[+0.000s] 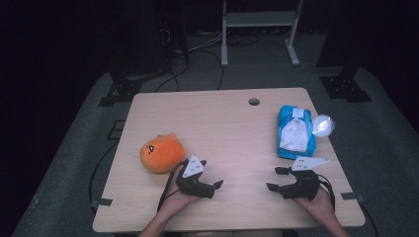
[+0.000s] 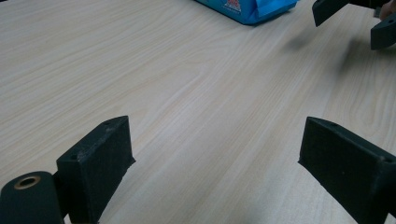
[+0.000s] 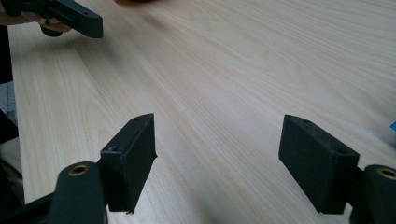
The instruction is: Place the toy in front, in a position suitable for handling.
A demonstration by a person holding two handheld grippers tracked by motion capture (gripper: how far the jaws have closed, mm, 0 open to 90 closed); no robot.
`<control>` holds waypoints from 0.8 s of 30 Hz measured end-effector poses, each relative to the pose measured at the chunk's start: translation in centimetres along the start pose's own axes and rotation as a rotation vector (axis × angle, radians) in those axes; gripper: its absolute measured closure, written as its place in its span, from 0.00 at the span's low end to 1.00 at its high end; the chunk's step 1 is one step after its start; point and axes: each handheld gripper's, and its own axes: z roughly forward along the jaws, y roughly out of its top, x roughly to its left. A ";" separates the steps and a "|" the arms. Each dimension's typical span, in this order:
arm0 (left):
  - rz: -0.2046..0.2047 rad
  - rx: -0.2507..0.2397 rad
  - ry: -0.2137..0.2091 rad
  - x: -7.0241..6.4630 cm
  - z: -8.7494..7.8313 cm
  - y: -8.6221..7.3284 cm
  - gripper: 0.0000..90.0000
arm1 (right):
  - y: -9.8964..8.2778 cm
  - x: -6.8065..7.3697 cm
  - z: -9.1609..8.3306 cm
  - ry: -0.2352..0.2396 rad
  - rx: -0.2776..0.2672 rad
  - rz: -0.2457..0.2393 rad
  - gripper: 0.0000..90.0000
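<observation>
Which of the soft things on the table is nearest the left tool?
The round orange plush toy, right beside the left tool; the blue wipes pack lies across the table by the right tool.

Bright table (image 1: 227,128) under overhead light; dark, murky surroundings.

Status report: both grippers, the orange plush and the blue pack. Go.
Left gripper open, empty, beside the orange plush toy. Right gripper open, empty, short of the blue wipes pack. Bare table between them, nothing in the way.

Dark room; grey floor (image 1: 74,163); metal shelf frame (image 1: 259,19)
</observation>
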 end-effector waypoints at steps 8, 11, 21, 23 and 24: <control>-0.018 -0.037 0.015 0.7 -0.9 0.7 0.11 | 0.0 -0.2 -0.1 0.000 -0.004 0.009 0.29; -0.012 -0.058 0.025 1.0 -1.7 1.4 0.11 | 0.0 -0.1 -0.1 -0.002 -0.007 0.008 0.29; 0.005 -0.110 0.092 3.1 -4.8 2.8 0.10 | 0.1 -0.1 0.0 -0.003 -0.001 0.002 0.29; -0.002 -0.134 0.119 3.6 -5.5 3.0 0.10 | 0.1 -0.1 0.1 -0.002 0.003 0.003 0.29; -0.002 -0.146 0.139 4.2 -6.1 3.1 0.10 | 0.1 -0.1 0.1 -0.002 0.004 0.002 0.29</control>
